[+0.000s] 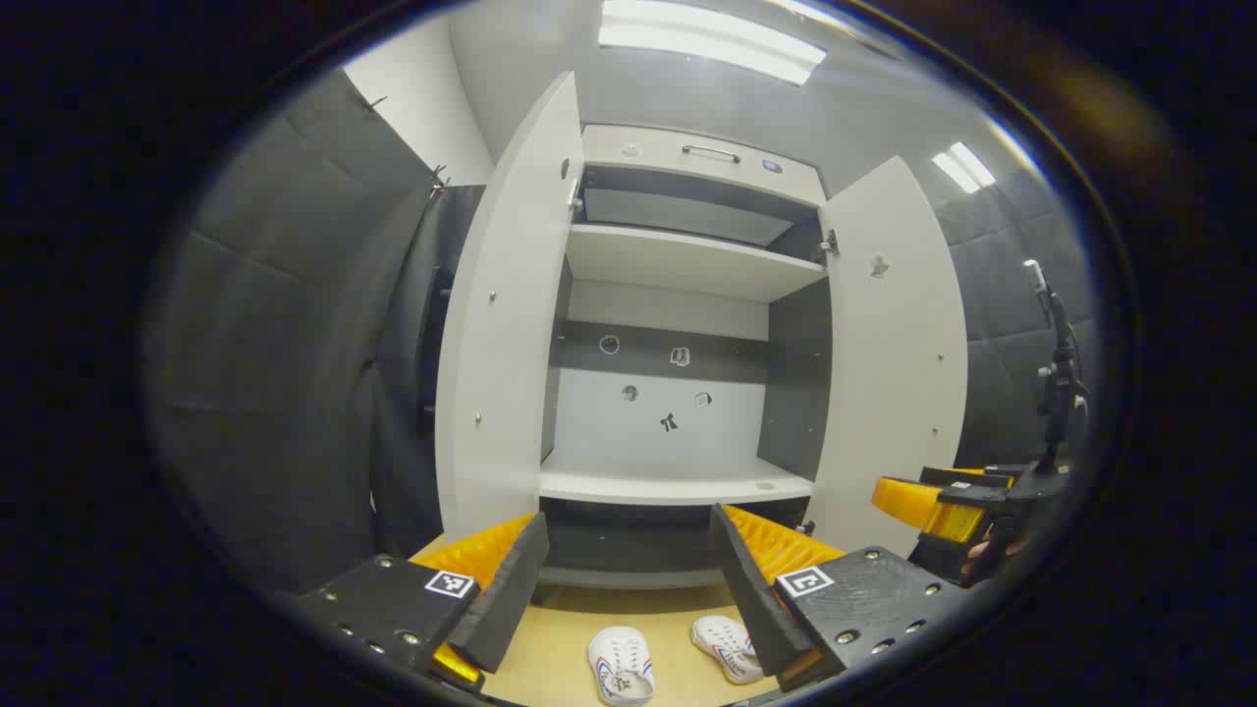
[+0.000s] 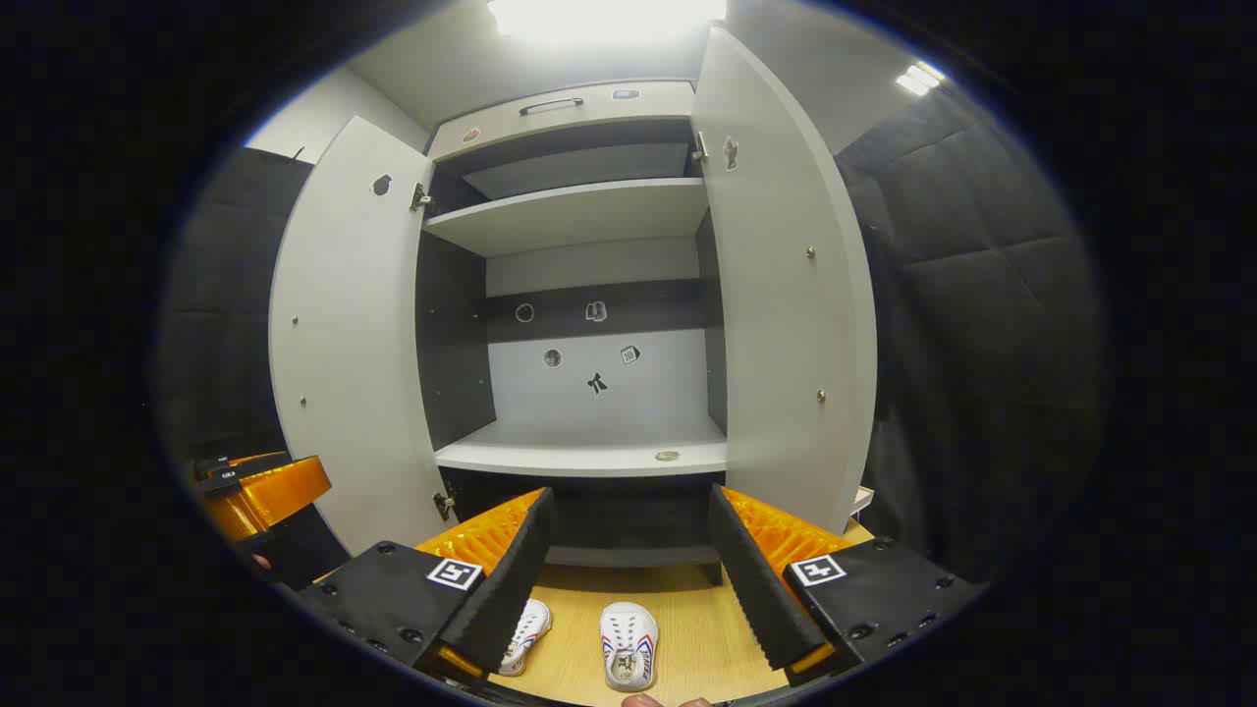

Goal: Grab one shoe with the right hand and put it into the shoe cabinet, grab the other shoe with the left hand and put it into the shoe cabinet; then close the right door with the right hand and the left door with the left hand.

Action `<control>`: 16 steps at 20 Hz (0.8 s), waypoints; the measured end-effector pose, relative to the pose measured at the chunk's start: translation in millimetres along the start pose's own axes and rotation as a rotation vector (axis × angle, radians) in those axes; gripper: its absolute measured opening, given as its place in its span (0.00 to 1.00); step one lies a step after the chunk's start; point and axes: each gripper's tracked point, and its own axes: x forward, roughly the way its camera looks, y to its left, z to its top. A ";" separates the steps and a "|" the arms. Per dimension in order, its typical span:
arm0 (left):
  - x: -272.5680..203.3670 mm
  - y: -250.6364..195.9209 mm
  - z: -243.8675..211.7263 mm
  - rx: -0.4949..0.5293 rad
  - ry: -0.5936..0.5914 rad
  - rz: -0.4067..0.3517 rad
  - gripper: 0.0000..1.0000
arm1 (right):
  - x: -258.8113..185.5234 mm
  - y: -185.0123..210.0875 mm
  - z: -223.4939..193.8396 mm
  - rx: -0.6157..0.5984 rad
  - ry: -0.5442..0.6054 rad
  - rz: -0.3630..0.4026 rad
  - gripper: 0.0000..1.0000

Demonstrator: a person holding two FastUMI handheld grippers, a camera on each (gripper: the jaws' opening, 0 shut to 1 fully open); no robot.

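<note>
- Since both shoes lie on the wooden floor in front of the shoe cabinet (image 2: 589, 295), nothing is stowed yet, and I judge the step in hand to be my right-hand grab.
- In the right gripper view, one white shoe (image 2: 628, 643) lies just before the cabinet's base, straight below my right gripper (image 2: 628, 570), whose fingers stand spread with nothing between them.
- The other shoe (image 2: 523, 633) lies just beside it, partly hidden behind my finger in that view.
- To do this well, I would lower the spread fingers over the nearer shoe, straddle its sides near the opening, and close only once both sit squarely on it, keeping clear of its neighbour.
- In the left gripper view, the same pair appears before the cabinet: one shoe (image 1: 622, 666) in the open, the second shoe (image 1: 727, 648) partly behind my finger.
- My left gripper (image 1: 628, 579) is spread too and grips nothing; it hangs in front of the cabinet, above the pair.
- The cabinet's left door (image 1: 511, 324) and right door (image 1: 889, 363) both stand wide open.
- Inside, the lower shelf (image 2: 589, 454) bears no shoe; a small round mark sits near its front edge.
- The upper shelf (image 2: 574, 211) looks bare as well.
- Small stickers dot the cabinet's back panel (image 2: 599, 378).
</note>
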 end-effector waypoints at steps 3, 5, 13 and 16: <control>-0.2 -1.6 -3.2 0.017 0.006 -0.006 0.95 | 0.9 0.5 -2.0 -0.003 0.011 0.004 0.92; -1.0 -1.2 -2.0 0.019 0.003 -0.007 0.96 | 2.6 0.5 -2.1 -0.005 0.013 0.001 0.92; -2.3 -0.3 -13.4 0.030 0.026 -0.009 0.94 | 9.4 3.3 -8.2 -0.012 0.038 0.006 0.98; -2.6 0.1 -20.7 0.031 0.045 0.001 0.94 | 14.4 4.5 -13.6 -0.009 0.062 0.014 0.98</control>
